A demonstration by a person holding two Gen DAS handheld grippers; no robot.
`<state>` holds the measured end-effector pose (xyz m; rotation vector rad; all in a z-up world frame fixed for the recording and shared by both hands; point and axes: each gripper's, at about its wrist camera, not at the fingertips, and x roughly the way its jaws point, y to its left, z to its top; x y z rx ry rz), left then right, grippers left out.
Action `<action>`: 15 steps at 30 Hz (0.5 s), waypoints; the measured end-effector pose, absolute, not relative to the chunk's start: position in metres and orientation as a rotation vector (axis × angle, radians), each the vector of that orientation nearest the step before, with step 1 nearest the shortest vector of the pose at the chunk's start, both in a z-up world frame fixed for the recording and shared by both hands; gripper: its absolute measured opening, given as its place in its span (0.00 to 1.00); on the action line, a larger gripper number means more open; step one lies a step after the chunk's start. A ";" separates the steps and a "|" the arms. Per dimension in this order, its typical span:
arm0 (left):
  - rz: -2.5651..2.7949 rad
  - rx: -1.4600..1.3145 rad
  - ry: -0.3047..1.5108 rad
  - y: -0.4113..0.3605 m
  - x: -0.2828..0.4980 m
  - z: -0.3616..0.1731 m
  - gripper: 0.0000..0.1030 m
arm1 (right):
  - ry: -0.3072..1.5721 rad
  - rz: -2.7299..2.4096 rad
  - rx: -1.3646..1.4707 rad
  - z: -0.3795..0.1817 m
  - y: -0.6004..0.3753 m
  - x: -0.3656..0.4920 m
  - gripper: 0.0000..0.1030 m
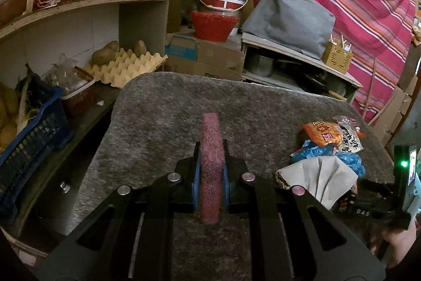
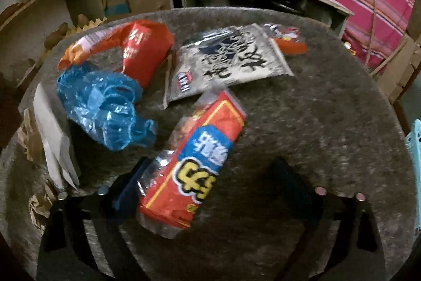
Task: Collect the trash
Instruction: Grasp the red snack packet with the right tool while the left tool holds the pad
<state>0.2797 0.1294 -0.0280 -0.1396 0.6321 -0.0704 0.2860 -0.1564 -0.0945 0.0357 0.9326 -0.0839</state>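
Trash | loose on grey felt mat | cluttered shelves behind

Black angular hand-held gripper, blue finger pads, round silver screws, cut-out slots.

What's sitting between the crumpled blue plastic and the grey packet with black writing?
In the right wrist view, the red wrapper lies between the blue plastic and the grey packet, with bare felt mat below it.
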 end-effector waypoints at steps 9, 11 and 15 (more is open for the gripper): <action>-0.060 -0.140 0.636 0.127 0.279 -0.029 0.11 | 0.916 0.000 0.046 -0.089 -0.158 0.279 0.52; -0.058 -0.131 0.635 0.123 0.278 -0.028 0.11 | 0.909 0.010 0.069 -0.086 -0.166 0.275 0.49; -0.056 -0.115 0.632 0.115 0.273 -0.027 0.11 | 0.895 -0.007 0.069 -0.082 -0.186 0.264 0.42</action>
